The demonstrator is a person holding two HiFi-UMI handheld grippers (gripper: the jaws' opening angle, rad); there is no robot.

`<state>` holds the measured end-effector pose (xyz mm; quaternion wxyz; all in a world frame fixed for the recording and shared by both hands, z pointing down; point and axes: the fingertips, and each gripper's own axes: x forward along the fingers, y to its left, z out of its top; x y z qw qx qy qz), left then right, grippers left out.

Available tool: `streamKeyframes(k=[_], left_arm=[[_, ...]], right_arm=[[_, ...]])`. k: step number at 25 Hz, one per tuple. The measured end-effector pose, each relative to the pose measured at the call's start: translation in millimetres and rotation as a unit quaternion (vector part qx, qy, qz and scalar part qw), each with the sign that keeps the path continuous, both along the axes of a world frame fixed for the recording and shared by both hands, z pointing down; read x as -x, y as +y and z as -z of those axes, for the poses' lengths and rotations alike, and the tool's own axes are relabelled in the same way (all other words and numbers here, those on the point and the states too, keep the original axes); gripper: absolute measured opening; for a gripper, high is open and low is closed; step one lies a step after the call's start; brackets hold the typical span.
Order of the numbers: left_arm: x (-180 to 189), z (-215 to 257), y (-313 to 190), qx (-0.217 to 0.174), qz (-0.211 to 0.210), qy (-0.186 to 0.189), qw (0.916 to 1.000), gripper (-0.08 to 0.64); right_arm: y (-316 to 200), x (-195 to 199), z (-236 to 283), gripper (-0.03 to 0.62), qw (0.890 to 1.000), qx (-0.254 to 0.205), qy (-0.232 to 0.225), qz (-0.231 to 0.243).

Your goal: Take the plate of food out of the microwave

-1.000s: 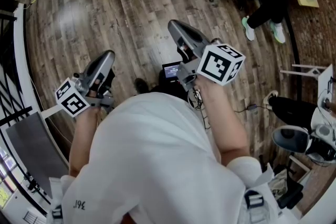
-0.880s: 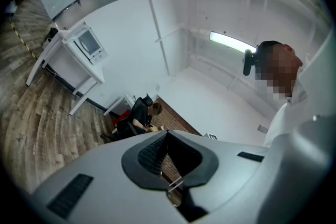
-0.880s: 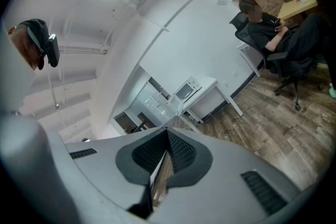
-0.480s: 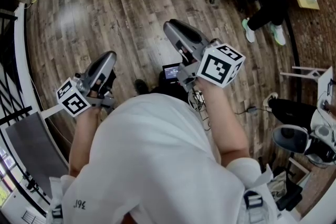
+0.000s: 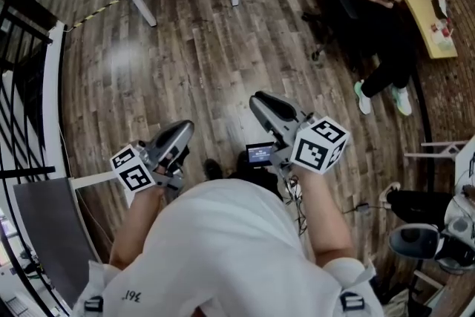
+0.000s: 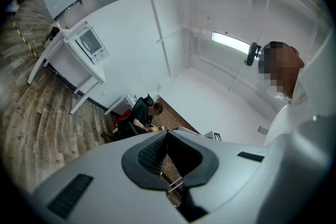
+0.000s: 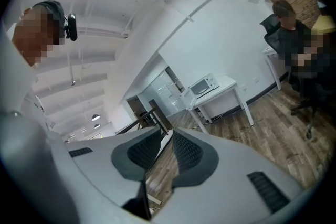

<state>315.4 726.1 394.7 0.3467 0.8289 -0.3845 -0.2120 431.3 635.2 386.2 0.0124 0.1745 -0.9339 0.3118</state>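
"361" on the white shirt (image 5: pixel 223 249)

Microwave (image 7: pixel 203 84) interior: too small, indistinct.

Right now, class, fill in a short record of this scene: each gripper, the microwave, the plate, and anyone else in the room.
left gripper: shut, empty
right gripper: jaws have just been opening, slightly apart, nothing between them
microwave: on a white table, well away from both grippers
plate: not in view
floor: wood planks
person: seated to the right
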Motion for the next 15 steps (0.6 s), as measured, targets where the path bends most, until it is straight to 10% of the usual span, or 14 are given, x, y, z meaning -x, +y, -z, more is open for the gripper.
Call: streamKeyframes(k=[15], left_arm=[[-3.1,-0.6,-12.6,0.003,0.043,0.008,0.9990,0.006]], right_arm=[[-25.5,-17.0,-16.7,0.071,0.999,0.035,-0.017,-0.022]])
